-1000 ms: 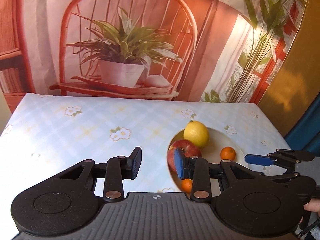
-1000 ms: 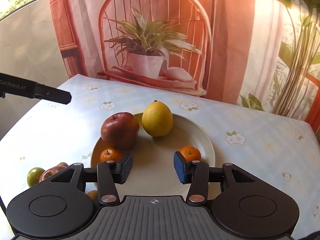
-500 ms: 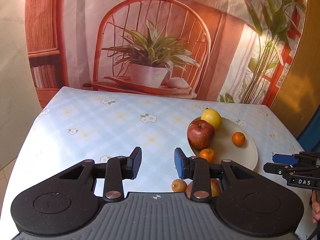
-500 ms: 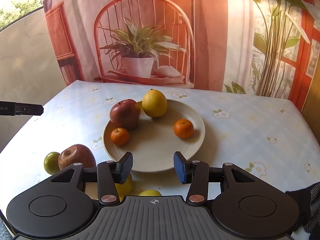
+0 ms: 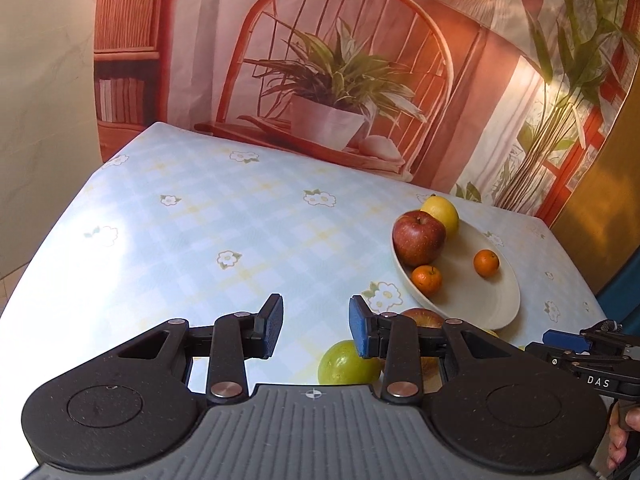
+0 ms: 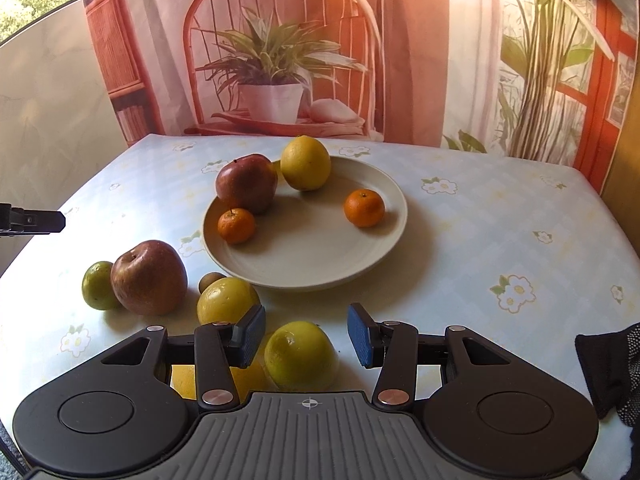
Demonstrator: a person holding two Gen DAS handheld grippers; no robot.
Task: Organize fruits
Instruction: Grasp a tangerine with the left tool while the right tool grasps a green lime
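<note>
A beige plate point(image 6: 308, 256) holds a red apple point(image 6: 246, 182), a lemon point(image 6: 306, 162) and two mandarins point(image 6: 236, 225) point(image 6: 364, 207). Loose on the cloth in front of it lie a second red apple point(image 6: 148, 278), a green fruit point(image 6: 96, 285), a small brown fruit point(image 6: 210, 280) and yellow fruits point(image 6: 226, 300). My right gripper point(image 6: 306, 334) is open, and a yellow-green fruit point(image 6: 300, 354) lies on the table under the gap, untouched. My left gripper point(image 5: 316, 330) is open and empty, with the green fruit point(image 5: 348, 364) and the apple point(image 5: 420, 316) by its right finger. The plate point(image 5: 472, 300) sits further right.
The table wears a pale blue checked cloth point(image 5: 208, 232) with flowers. A printed backdrop point(image 6: 280, 60) of a chair and plants hangs behind the far edge. The right gripper point(image 5: 580, 348) shows at the left view's right border, the left gripper's tip point(image 6: 32, 220) at the right view's left border.
Both grippers have drawn back from the plate toward the table's near side. The plate looks farther off, and the loose fruits in front of it have come into view.
</note>
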